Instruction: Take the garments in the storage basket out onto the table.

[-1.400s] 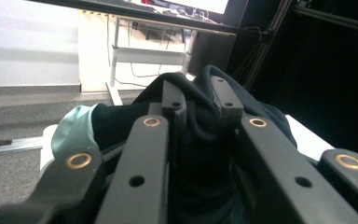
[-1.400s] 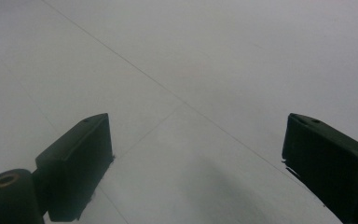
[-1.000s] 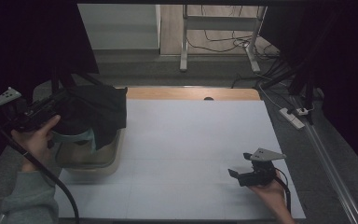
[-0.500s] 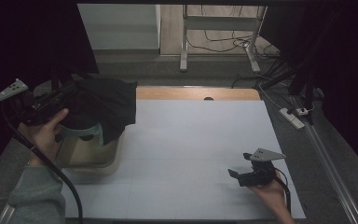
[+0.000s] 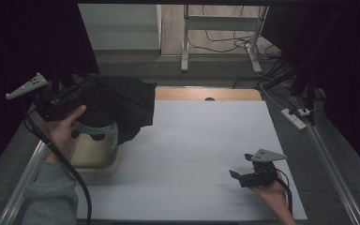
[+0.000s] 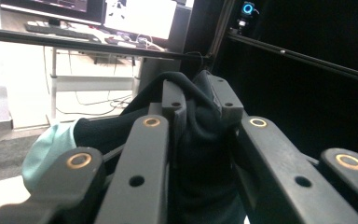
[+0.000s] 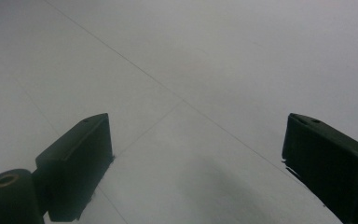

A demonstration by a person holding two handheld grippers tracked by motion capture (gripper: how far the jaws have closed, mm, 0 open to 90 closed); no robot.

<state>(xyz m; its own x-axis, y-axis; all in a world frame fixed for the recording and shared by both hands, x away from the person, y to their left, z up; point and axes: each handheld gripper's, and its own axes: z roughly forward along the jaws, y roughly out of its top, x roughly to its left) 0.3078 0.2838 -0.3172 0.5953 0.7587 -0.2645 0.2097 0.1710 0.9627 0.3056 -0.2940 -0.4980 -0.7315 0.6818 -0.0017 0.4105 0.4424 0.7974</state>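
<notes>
A dark garment [image 5: 119, 105] with a pale teal lining [image 5: 104, 130] hangs lifted at the table's left side, over a beige bin [image 5: 93, 157]. My left gripper [image 5: 86, 86] is shut on a fold of this garment [image 6: 200, 126]; in the left gripper view the cloth is pinched between the two jaws, and teal fabric [image 6: 51, 144] shows at the left. My right gripper [image 5: 236, 176] rests low over the white table [image 5: 206, 140] at the front right. Its jaws stand wide apart with nothing between them [image 7: 196, 140].
The beige bin sits at the table's left edge, partly under the hanging cloth. A wooden strip [image 5: 206, 93] runs along the table's far edge. A power strip [image 5: 293, 118] and cables lie on the floor to the right. Metal rails [image 5: 333, 173] flank the table.
My left gripper has risen and moved right with the dark garment, pulling it up out of the bin so it drapes farther over the table. The right gripper has stayed put.
</notes>
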